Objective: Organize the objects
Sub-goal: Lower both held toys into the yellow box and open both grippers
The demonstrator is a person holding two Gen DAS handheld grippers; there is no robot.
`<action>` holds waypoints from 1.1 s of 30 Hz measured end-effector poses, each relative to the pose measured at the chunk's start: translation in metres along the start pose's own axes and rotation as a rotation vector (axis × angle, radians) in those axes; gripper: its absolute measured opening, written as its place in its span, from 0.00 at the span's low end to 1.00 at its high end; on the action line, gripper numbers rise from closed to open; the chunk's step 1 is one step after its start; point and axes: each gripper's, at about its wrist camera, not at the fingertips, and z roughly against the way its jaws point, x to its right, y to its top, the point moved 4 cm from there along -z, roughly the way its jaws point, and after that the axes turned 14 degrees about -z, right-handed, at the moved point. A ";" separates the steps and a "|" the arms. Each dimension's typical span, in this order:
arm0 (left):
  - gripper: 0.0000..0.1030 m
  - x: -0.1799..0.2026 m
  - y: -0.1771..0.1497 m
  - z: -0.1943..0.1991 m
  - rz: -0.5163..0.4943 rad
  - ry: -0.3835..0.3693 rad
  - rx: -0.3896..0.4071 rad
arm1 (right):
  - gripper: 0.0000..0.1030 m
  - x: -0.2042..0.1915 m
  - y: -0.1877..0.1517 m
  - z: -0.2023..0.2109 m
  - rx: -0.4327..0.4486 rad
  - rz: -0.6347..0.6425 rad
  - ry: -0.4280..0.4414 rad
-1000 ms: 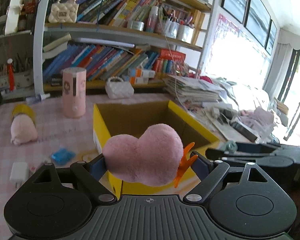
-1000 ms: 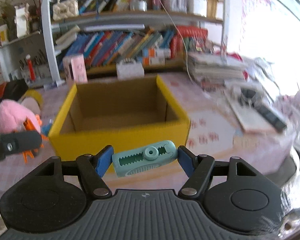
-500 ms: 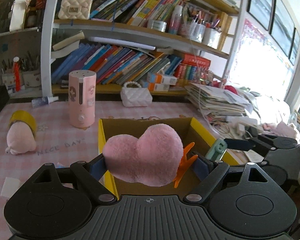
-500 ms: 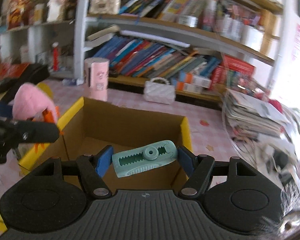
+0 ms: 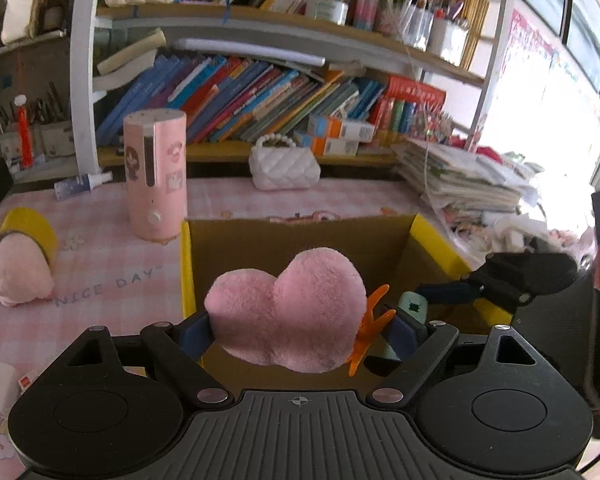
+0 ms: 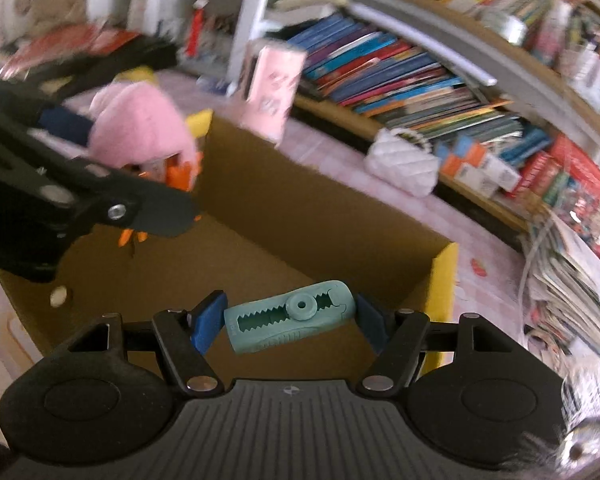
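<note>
- Left wrist view: left gripper [image 5: 300, 330] clenches the pink plush [image 5: 286, 314] at frame centre, over the yellow box [image 5: 187, 264]; soft, light, squeezed at its flanks.
- Right wrist view: right gripper [image 6: 288, 320] grasps the teal clip [image 6: 290, 314] endwise, lower centre, above the box [image 6: 444, 276]; it looks stiff, light plastic, possibly slippery.

Both cameras sit close above the yellow box [image 5: 440, 240], looking downward into it toward the bookshelf [image 5: 260, 92] at 12 o'clock. The right view is tilted; both show the white purse [image 6: 404, 168].
</note>
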 end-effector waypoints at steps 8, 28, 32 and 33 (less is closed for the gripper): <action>0.86 0.013 -0.002 -0.015 -0.108 0.025 -0.029 | 0.66 0.001 -0.004 -0.016 -0.181 -0.032 0.023; 0.87 0.017 0.004 -0.026 -0.173 -0.002 -0.040 | 0.66 0.006 -0.010 -0.007 -0.174 -0.106 -0.059; 0.89 0.018 0.003 -0.025 -0.173 0.013 -0.039 | 0.66 0.005 -0.010 -0.007 -0.165 -0.098 -0.066; 0.90 0.018 0.003 -0.024 -0.171 0.020 -0.038 | 0.66 0.005 -0.009 -0.006 -0.162 -0.096 -0.066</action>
